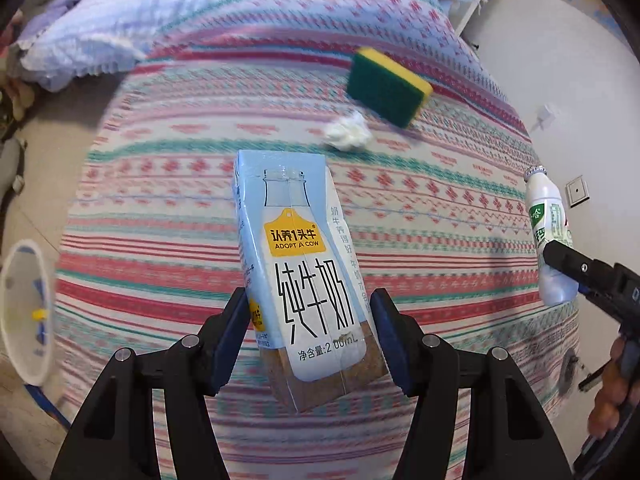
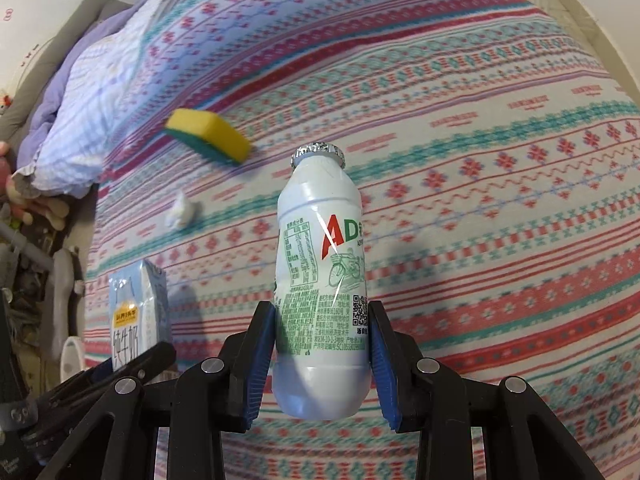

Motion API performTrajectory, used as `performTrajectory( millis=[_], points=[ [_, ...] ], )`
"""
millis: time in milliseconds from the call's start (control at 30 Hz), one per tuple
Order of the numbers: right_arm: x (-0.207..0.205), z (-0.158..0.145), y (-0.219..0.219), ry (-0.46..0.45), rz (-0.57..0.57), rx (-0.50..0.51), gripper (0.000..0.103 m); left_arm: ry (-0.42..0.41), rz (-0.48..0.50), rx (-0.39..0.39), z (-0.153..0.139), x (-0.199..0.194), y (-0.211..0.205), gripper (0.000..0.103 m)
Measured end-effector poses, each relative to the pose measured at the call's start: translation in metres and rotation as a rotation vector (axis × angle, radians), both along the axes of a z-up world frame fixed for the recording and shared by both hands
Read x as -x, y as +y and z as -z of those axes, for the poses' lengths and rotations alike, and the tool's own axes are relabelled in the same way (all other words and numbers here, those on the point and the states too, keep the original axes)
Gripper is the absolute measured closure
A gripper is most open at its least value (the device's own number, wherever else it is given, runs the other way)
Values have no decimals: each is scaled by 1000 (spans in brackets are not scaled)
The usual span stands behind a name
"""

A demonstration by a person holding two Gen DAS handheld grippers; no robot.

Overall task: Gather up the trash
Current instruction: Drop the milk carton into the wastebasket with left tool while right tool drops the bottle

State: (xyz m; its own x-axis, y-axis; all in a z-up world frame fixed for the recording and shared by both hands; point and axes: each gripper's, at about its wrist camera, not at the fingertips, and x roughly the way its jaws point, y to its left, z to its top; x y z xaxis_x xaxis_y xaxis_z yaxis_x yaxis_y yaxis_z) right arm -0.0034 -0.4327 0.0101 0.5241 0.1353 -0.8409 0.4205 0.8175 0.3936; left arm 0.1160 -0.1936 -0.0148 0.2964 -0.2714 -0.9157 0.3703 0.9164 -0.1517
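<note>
A pale blue milk carton (image 1: 304, 280) is gripped by the left tongs (image 1: 310, 344), whose blue pads are pressed against its two lower sides; the carton is held above the bed (image 1: 200, 200), tilted slightly with its top pointing away from the camera. A white drink bottle (image 2: 322, 280) with a foil cap and green printing is clamped by the right tongs (image 2: 322, 360) around its lower half and is likewise held above the patterned bedspread. In the left wrist view the same bottle is seen at the far right edge, and the carton appears at the lower left of the right wrist view, so the two items are carried side by side but apart.

On the bedspread beyond them, a crumpled white tissue (image 1: 348, 132) is seen lying just beside a yellow and green sponge (image 1: 388, 86); whether the two touch cannot be told through the blur. A pale blue pillow (image 1: 92, 28) is seen at the head of the bed. A white bin (image 1: 26, 312) is visible at the left edge, beside the bed.
</note>
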Motion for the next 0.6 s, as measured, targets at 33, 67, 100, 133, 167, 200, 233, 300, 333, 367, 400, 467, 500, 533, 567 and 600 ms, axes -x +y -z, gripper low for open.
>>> performTrajectory(
  millis=[33, 67, 100, 133, 167, 200, 233, 300, 333, 367, 400, 467, 500, 533, 567, 600],
  points=[
    [-2, -2, 5, -2, -7, 1, 62, -16, -1, -2, -2, -1, 7, 39],
    [-4, -3, 9, -4, -14, 3, 62, -31, -3, -7, -5, 0, 17, 39],
    [-5, -4, 15, -5, -21, 6, 62, -46, -6, -15, -7, -2, 27, 39],
    [-6, -5, 19, -8, -27, 7, 62, -54, -7, -22, -8, -3, 36, 39],
    [-8, -7, 25, -11, -34, 5, 62, -59, -9, -28, -8, -4, 43, 39],
    [-9, -8, 29, -13, -39, 3, 62, -63, -18, -34, -7, -5, 53, 39],
    [-10, -9, 35, -15, -46, 1, 62, -62, -26, -35, -7, -8, 59, 39],
    [-13, -13, 46, -21, -61, 4, 62, -64, -47, -30, -9, -12, 79, 39],
    [-15, -14, 52, -24, -68, 7, 62, -67, -59, -27, -10, -15, 88, 39],
    [-17, -16, 59, -27, -78, 9, 62, -69, -70, -23, -9, -17, 94, 39],
    [-20, -17, 65, -29, -88, 10, 62, -71, -87, -15, -8, -21, 101, 39],
    [-25, -18, 79, -30, -111, 17, 62, -77, -112, -4, -8, -24, 118, 39],
    [-30, -19, 88, -29, -127, 25, 62, -81, -132, 1, -7, -25, 130, 39],
    [-33, -19, 94, -27, -138, 28, 62, -82, -147, 5, -5, -26, 138, 39],
    [-37, -19, 103, -26, -152, 31, 62, -81, -164, 8, -3, -28, 147, 39],
    [-40, -18, 112, -25, -167, 34, 62, -70, -186, 13, 0, -29, 158, 39]
  ],
)
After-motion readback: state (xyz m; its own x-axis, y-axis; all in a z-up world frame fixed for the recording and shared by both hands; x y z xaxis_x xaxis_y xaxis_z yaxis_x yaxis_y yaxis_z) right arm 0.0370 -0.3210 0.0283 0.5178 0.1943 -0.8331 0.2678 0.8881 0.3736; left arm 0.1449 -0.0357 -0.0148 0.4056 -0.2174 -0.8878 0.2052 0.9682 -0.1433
